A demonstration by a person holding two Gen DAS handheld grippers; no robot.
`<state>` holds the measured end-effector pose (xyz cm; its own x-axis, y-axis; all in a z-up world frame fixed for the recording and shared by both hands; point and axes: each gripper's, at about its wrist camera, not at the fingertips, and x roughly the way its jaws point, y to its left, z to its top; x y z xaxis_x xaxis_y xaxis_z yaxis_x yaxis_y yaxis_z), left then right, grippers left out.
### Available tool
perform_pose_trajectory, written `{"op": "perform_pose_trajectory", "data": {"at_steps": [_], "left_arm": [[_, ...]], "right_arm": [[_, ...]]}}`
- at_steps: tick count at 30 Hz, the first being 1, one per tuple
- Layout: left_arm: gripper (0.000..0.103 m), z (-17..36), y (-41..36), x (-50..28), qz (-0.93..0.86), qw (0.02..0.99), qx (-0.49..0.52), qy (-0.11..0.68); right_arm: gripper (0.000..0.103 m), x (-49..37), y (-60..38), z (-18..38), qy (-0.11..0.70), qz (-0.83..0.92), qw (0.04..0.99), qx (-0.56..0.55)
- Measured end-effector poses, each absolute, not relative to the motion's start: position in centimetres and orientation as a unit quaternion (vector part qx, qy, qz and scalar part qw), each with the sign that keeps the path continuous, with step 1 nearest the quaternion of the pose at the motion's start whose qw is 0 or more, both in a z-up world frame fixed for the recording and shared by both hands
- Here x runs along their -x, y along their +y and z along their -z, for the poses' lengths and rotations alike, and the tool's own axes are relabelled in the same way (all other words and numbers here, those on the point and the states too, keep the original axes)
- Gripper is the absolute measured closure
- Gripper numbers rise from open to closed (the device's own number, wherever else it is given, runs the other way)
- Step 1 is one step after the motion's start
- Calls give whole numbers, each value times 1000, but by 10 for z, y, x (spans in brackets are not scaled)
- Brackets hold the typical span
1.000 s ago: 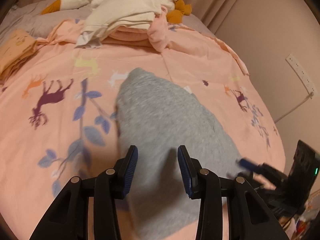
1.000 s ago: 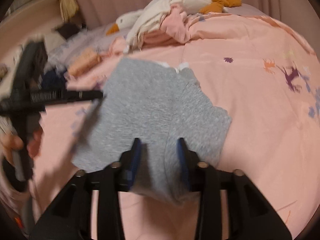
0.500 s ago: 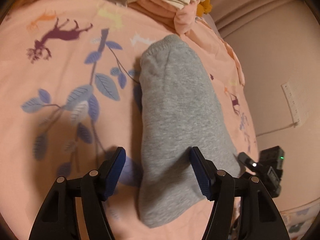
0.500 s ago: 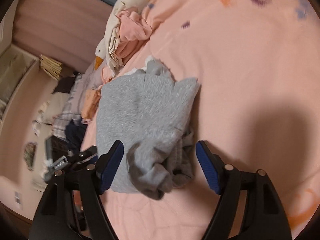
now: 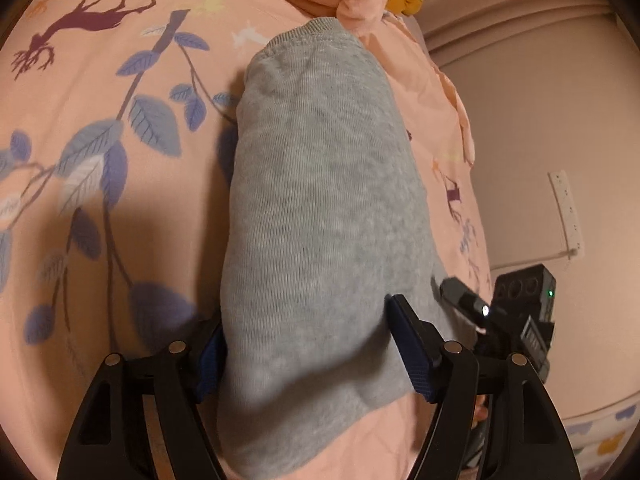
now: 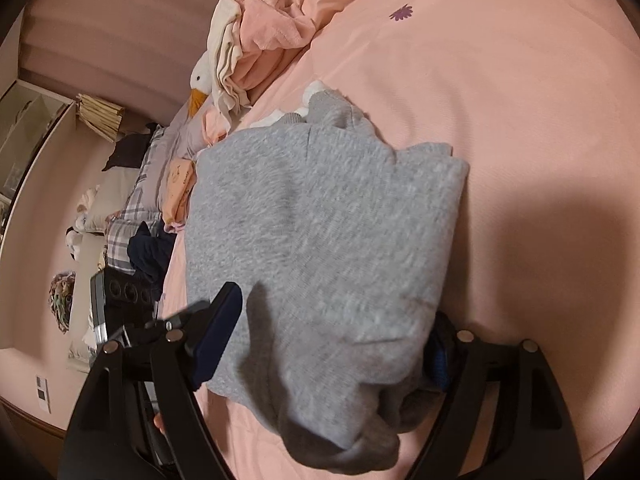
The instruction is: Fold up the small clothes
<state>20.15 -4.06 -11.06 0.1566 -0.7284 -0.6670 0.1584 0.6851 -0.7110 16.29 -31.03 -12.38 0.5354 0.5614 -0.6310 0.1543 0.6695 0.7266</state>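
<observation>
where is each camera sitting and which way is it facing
Left wrist: on the left claw, looking down along the folded grey garment on the pink bedspread; its own fingers straddle the fabric, and the right claw shows at right.
Right wrist: on the right claw, looking down over the grey garment towards the goose plush; its own fingers flank the cloth.
Shared: garment, bedspread.

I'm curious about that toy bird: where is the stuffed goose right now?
In the right wrist view the stuffed goose lies at the far end of the bed, upper left, half buried under the pile of cream and pink clothes.
</observation>
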Motion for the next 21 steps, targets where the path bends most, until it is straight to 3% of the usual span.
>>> {"op": "perform_pose_trajectory", "data": {"at_steps": [4,8,11,13,21], "left_arm": [[31,114,-36,-197,319,713,248,573],[36,105,-43,-197,308,735,218,563],[46,97,-48,-193,307,749,204,550],[52,87,-48,-190,310,765,195,530],[56,58,-44,-183,301,812,154,475]], "right_arm": [[29,-160,-311,122,455,-128,791,-387],[58,-163,-301,116,450,-122,810,-357],[67,-166,-288,103,445,-115,834,-305],[70,-167,-276,93,437,-114,852,-265],[74,-171,-220,58,384,-130,905,-131]]}}
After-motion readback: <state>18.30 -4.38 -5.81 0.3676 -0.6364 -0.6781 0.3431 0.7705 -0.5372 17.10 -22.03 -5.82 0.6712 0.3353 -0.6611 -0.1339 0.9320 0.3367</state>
